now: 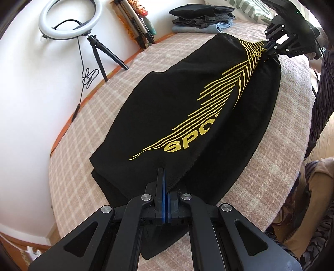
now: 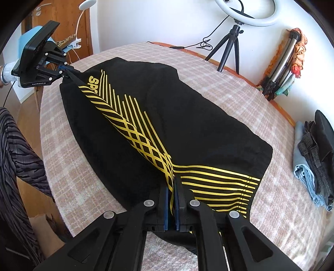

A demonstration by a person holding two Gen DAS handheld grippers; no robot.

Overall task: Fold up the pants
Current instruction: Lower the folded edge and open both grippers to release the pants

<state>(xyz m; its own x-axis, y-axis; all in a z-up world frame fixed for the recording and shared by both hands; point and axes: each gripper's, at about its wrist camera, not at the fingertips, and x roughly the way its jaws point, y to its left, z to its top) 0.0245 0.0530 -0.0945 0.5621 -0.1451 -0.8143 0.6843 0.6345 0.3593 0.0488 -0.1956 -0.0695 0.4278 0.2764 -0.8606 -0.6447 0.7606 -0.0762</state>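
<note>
Two grippers pinch the same raised fold of the black pants [image 1: 187, 100], one at each end. The left gripper [image 1: 166, 185] has its blue pads pressed nearly together, with a ridge of black cloth caught between them at the end of the garment that carries the yellow "SPO" lettering. The right gripper [image 2: 171, 193] is likewise closed to a thin slit, and a strip of the yellow-striped fabric runs up between its pads at the opposite end. Between the two, the cloth rises in a taut crease along the pants' length, while both sides of the garment slope down and rest on the checked pink blanket [image 1: 83, 129] that covers the bed. The pants lie across the middle of the bed, lengthwise between the grippers. Near the bed's far corner sits a stack of folded clothes [image 1: 202, 18]. Beyond the far edge, against the white wall, stands a ring light [image 1: 70, 19] on a small tripod.
</note>
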